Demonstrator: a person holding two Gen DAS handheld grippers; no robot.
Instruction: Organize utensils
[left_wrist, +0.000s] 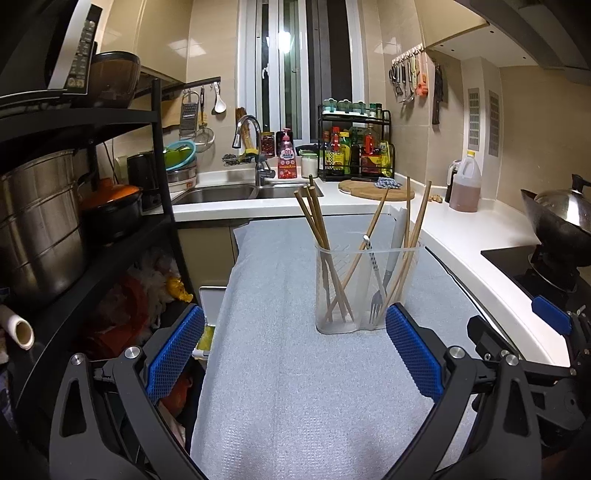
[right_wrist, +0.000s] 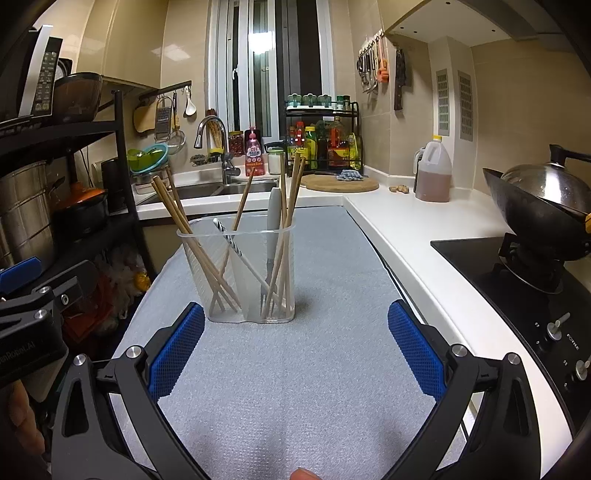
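Note:
A clear plastic utensil holder (left_wrist: 365, 288) stands upright on the grey mat (left_wrist: 295, 387). It holds several wooden chopsticks (left_wrist: 317, 229), a fork (left_wrist: 376, 295) with a striped handle and a white-handled utensil (left_wrist: 397, 236). My left gripper (left_wrist: 295, 350) is open and empty, just short of the holder, which stands toward its right finger. In the right wrist view the holder (right_wrist: 240, 273) with its chopsticks (right_wrist: 173, 210) stands ahead and left of centre. My right gripper (right_wrist: 295, 343) is open and empty, a little short of it.
A black shelf rack (left_wrist: 74, 221) with steel pots stands at the left. A sink (left_wrist: 221, 192) and spice rack (left_wrist: 354, 151) are at the back. A white counter (right_wrist: 424, 236) with an oil jug (right_wrist: 434, 170), hob and wok (right_wrist: 543, 206) runs along the right.

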